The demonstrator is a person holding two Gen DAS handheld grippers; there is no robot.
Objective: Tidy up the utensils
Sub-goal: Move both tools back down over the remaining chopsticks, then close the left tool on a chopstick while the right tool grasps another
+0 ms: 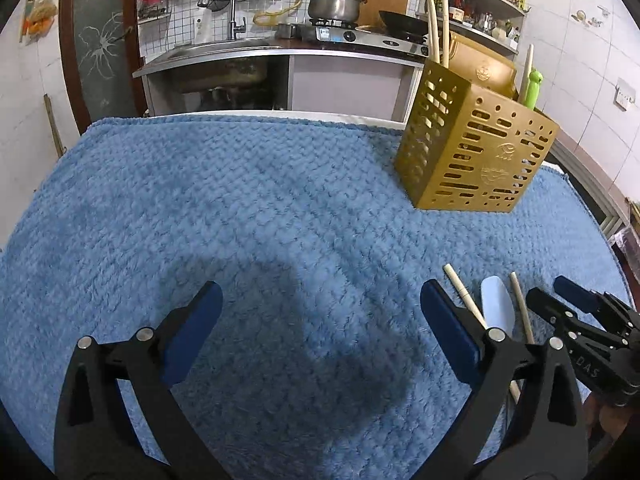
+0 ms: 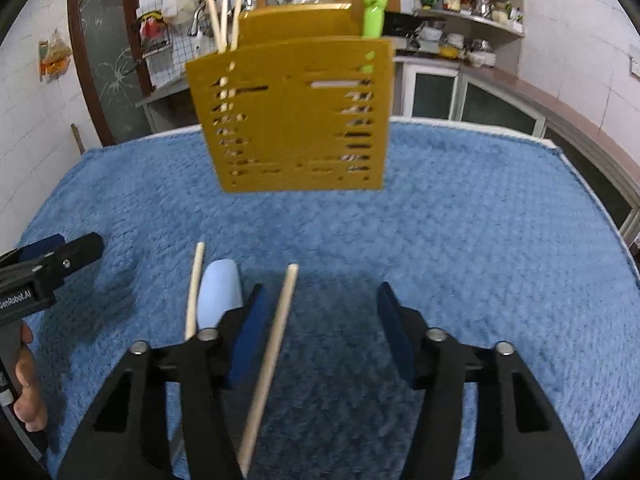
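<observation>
A gold perforated utensil holder (image 1: 476, 148) (image 2: 296, 116) stands on the blue towel, with several wooden chopsticks (image 2: 224, 18) and a green-handled utensil (image 2: 374, 16) upright in it. On the towel lie a wooden chopstick (image 2: 269, 360), a second chopstick (image 2: 195, 292) and a light blue spoon (image 2: 220, 294) (image 1: 497, 306). My right gripper (image 2: 320, 336) is open just above the towel, with the first chopstick between its jaws near the left finger. My left gripper (image 1: 320, 332) is open and empty, left of these utensils.
The blue towel (image 1: 240, 208) covers the table. Behind it are a kitchen counter with a sink (image 1: 216, 50), a stove with a pot (image 1: 334, 4) and wall shelves (image 2: 468, 4). The table's back edge lies just behind the holder.
</observation>
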